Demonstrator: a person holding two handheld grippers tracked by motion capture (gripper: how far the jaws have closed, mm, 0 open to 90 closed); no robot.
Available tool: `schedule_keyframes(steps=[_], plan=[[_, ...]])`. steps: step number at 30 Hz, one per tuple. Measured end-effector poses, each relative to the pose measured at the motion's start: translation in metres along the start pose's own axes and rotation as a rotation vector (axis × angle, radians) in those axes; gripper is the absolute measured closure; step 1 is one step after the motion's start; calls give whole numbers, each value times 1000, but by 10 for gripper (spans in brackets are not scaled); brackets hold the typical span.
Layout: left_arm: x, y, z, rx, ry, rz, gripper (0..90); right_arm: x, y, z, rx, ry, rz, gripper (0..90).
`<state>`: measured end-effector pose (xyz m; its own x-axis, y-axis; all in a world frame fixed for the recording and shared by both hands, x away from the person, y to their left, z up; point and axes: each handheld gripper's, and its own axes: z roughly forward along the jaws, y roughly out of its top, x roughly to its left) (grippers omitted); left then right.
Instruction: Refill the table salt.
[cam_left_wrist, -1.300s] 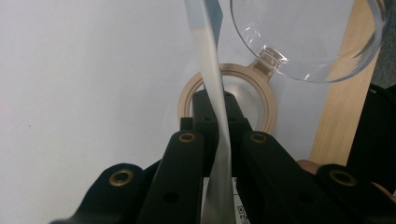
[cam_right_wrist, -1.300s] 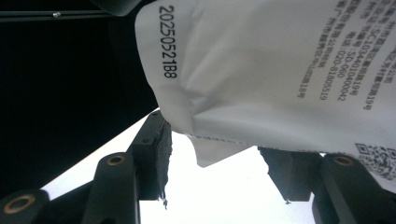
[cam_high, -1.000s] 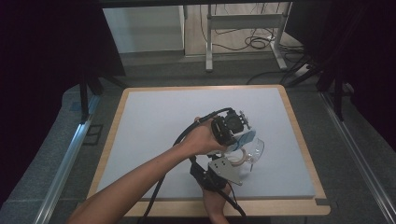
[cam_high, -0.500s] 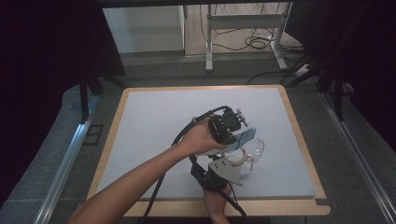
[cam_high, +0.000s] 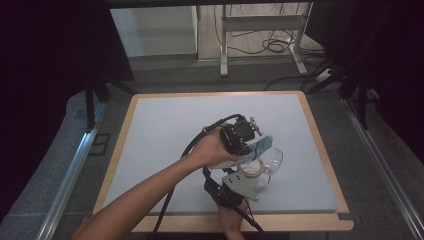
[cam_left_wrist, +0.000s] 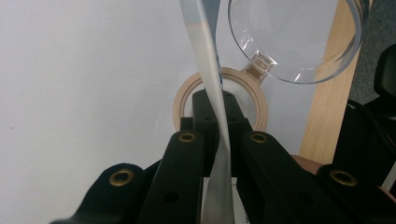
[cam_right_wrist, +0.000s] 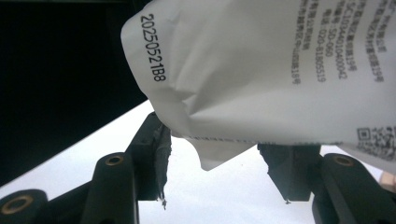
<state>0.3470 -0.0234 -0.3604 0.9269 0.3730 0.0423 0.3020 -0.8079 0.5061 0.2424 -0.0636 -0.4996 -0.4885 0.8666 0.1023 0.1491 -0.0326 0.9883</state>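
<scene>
Desk (cam_high: 165, 130) with a clear jar (cam_high: 272, 161) lying on its side near the front edge, the left gripper (cam_left_wrist: 217, 140) pinching a sachet (cam_left_wrist: 212, 88) above its mouth, the right gripper (cam_right_wrist: 212, 158) with fingers spread beside the sachet's corner—a hard tear could spill contents or roll the jar away.

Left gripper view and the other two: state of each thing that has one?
left gripper: shut on the packet.
packet: pinched, edge-on over the beige ring, creased at its corner.
clear lid: swung open, attached to the ring at a hinge.
beige ring: uncovered.
right gripper: jaws apart; whether they grip anything cannot be told.
</scene>
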Motion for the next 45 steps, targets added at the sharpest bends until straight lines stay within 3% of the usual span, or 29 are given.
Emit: schedule_keyframes(steps=[15,24,45], plan=[[8,-21,1,-49,-35,-40,892,5,-17,-2,19,-16,-15,440],[6,-22,0,-68,-43,-40,893,3,-19,-3,19,-22,-12,439],[17,-48,-16,-185,-63,-92,891,-1,-28,-4,57,-21,-20,417]])
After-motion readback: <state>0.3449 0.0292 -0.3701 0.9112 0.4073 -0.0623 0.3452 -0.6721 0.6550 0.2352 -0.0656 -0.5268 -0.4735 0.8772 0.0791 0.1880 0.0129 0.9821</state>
